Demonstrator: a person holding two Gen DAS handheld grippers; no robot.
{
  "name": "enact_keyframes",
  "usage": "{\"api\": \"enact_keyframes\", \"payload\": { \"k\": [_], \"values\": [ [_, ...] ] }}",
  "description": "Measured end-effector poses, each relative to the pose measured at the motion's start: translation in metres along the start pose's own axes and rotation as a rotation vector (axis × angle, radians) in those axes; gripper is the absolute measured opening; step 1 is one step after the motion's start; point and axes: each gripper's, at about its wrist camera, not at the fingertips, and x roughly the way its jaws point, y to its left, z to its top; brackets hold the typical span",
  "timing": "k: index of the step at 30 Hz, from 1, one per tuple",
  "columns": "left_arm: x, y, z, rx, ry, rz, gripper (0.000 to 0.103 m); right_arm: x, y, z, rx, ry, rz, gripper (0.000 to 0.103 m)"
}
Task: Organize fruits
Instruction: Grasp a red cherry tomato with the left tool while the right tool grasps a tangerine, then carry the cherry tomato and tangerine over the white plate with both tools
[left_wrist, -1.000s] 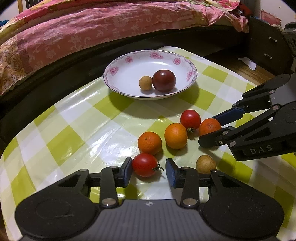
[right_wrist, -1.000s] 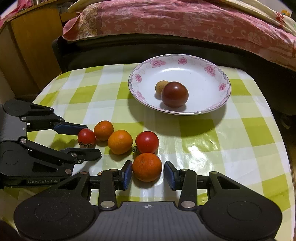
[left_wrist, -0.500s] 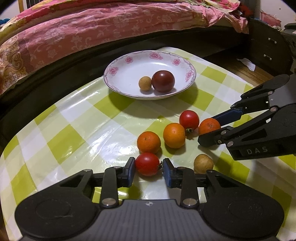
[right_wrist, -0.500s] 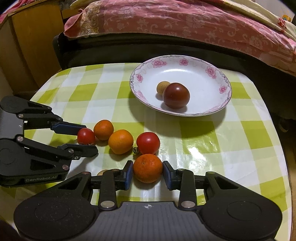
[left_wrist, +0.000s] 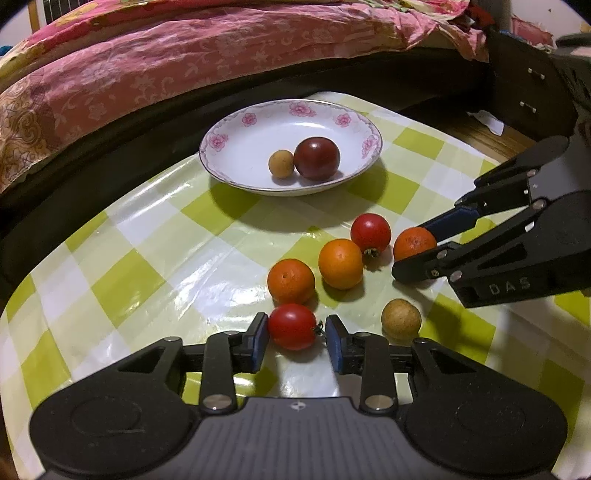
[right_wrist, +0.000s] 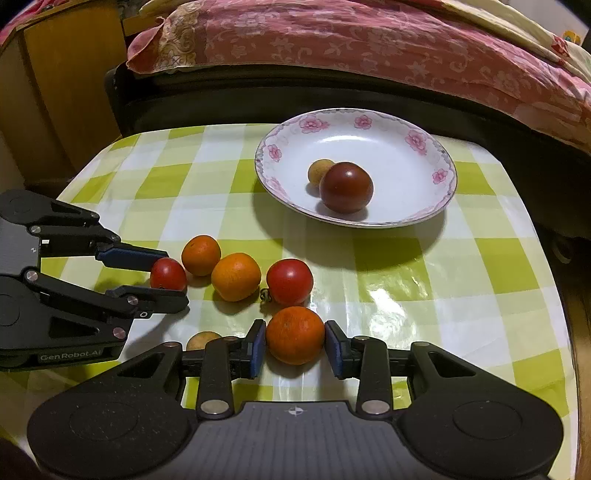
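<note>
The worktop (right_wrist: 424, 280), under a green-and-white checked cloth, carries a flowered plate (right_wrist: 417, 214) toward its far edge, with loose fruit lying in a cluster nearer the near edge. Two pickups look to be in hand at once, both at the grasping stage and neither fruit lifted yet.

The right tongs (right_wrist: 294, 341) are closed on a tangerine (right_wrist: 294, 334), a blue pad against each side of it while it sits on the cloth. The left tongs (left_wrist: 295, 334) are closed on a small red tomato (left_wrist: 291, 326), the near pad touching it and the other pressing at its stalk end, so that hold looks the less sure of the two.

The next move probably calls for a straight lift of each fruit clear of its neighbours, then a carry to the plate. A second tomato (right_wrist: 290, 282) lies just beyond the held tangerine, and another tangerine (left_wrist: 291, 280) lies just beyond the held tomato, so either could be nudged.

The plate holds a dark red tomato (right_wrist: 346, 187) with a small tan longan (right_wrist: 319, 170) touching it. One tangerine (right_wrist: 235, 276) and one more longan (left_wrist: 400, 318) also wait on the cloth.
</note>
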Motion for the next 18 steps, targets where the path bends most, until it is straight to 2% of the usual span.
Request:
{"api": "enact_keyframes", "payload": {
  "k": [11,18],
  "values": [
    [0.0004,0.0031,-0.0004,-0.025,0.002,0.0,0.043,-0.0004,0.0012,-0.0014,-0.006,-0.001,-0.001,0.031],
    [-0.0017,0.0017,0.0014,-0.022,0.009,0.001,0.039,-0.0006,0.0018,-0.001,-0.002,0.005,-0.01,0.03]
  ]
}}
